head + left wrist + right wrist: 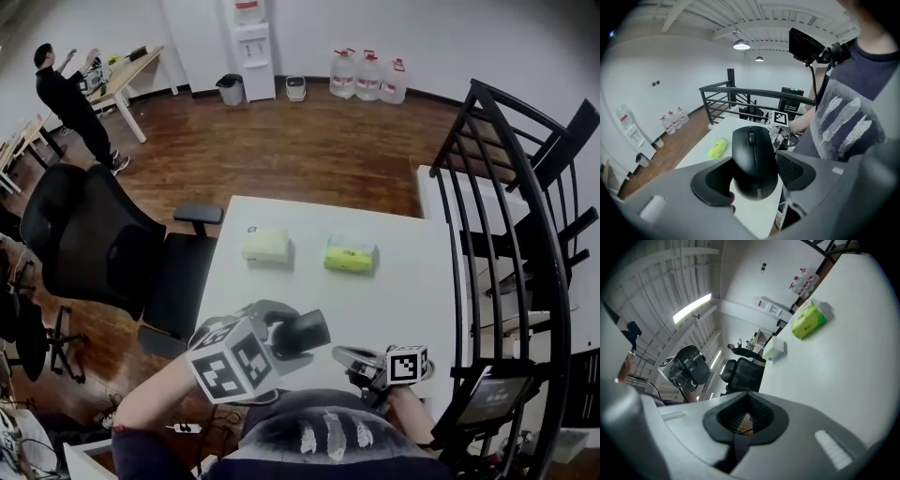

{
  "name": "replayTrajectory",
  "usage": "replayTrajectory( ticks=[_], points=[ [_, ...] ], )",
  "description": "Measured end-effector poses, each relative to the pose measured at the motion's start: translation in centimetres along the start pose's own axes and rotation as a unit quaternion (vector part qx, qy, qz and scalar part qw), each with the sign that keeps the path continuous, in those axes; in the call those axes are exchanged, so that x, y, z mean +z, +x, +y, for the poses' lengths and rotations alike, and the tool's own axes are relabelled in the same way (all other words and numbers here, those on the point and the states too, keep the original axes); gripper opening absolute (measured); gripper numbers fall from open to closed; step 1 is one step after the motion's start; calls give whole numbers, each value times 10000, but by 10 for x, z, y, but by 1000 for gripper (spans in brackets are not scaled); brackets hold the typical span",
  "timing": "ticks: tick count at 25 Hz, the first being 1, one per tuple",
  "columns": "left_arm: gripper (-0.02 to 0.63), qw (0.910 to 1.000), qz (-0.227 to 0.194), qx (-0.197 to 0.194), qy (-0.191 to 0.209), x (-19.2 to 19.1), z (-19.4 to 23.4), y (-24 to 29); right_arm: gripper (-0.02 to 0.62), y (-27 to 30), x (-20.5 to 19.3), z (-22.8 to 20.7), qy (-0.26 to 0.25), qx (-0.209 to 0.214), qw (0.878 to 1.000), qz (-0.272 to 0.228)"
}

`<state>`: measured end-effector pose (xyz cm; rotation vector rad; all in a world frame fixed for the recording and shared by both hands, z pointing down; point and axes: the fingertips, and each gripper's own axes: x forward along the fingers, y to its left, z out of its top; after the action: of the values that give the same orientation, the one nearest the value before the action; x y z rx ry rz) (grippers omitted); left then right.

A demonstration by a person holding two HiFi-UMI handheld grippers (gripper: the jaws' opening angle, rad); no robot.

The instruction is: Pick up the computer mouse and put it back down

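A black computer mouse (pixel 302 332) hangs above the near edge of the white table (pixel 394 291), and my left gripper (pixel 281 339) is shut on it. In the left gripper view the mouse (pixel 753 161) sits upright between the two dark pads (pixel 712 180), buttons pointing away. My right gripper (pixel 354 360) hovers just right of it at the table's near edge, its jaws shut with nothing between them. The right gripper view shows its closed pads (pixel 759 414) and, off to the left, the lifted mouse (pixel 695 365).
A pale yellow tissue pack (pixel 267 247) and a green one (pixel 350 255) lie mid-table. A black office chair (pixel 103 244) stands at the table's left, a black metal railing (pixel 506 187) at its right. Water bottles (pixel 367 75) and a person (pixel 66 94) are far off.
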<state>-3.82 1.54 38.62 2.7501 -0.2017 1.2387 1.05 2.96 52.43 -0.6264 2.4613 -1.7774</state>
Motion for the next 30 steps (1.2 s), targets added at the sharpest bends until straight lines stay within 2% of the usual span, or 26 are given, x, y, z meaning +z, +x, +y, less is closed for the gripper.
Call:
replayTrajectory(
  ticks=[5, 9, 18, 24, 30],
  points=[
    [308, 9997, -100, 99, 196, 5, -3, -3, 3, -4, -2, -3, 4, -24, 10000, 21],
    [308, 9993, -295, 175, 163, 11, -1, -9, 3, -3, -1, -1, 14, -23, 10000, 8],
    [307, 9983, -442, 339, 173, 14, -3, -16, 3, -4, -2, 1, 21, 45, 10000, 9],
    [308, 9963, -613, 564, -187, 12, 4, -28, 3, 3, -6, 1, -88, 144, 9998, 138],
    [307, 9960, -576, 612, -290, 4, -1, -26, 3, -3, -15, 4, -4, 49, 9999, 155]
  ],
)
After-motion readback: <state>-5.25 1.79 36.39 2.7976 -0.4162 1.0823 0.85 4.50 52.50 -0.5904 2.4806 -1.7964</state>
